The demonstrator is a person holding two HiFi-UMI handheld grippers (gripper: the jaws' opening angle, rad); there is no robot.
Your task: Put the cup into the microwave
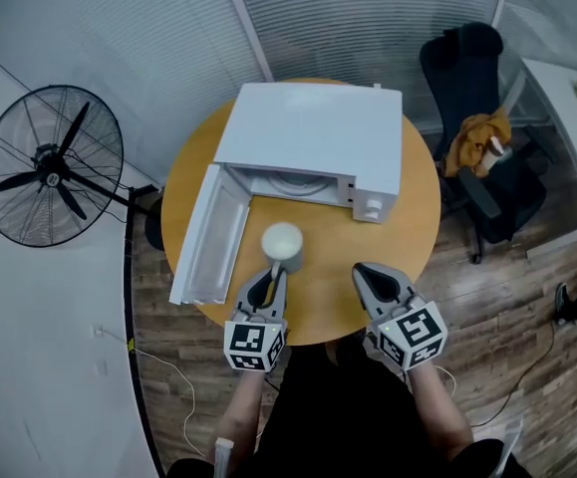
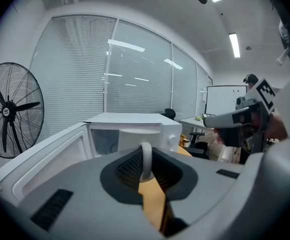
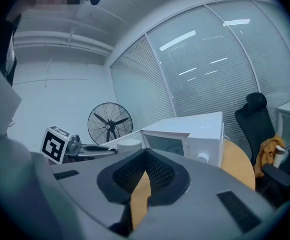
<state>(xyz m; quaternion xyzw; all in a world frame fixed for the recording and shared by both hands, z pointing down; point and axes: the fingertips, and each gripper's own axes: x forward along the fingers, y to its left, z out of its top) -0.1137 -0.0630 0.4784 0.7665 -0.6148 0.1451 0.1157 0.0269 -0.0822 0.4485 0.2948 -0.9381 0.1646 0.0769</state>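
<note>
Left claw (image 1: 276, 275) around handle (image 2: 146, 160) of cup (image 1: 282, 241)

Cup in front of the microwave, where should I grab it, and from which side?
Grip the cup by its handle, coming from the near side. The handle is a thin upright loop facing away from the open microwave, so jaws fit across it and the cup can go straight in. The left gripper is shut on it there.
</note>
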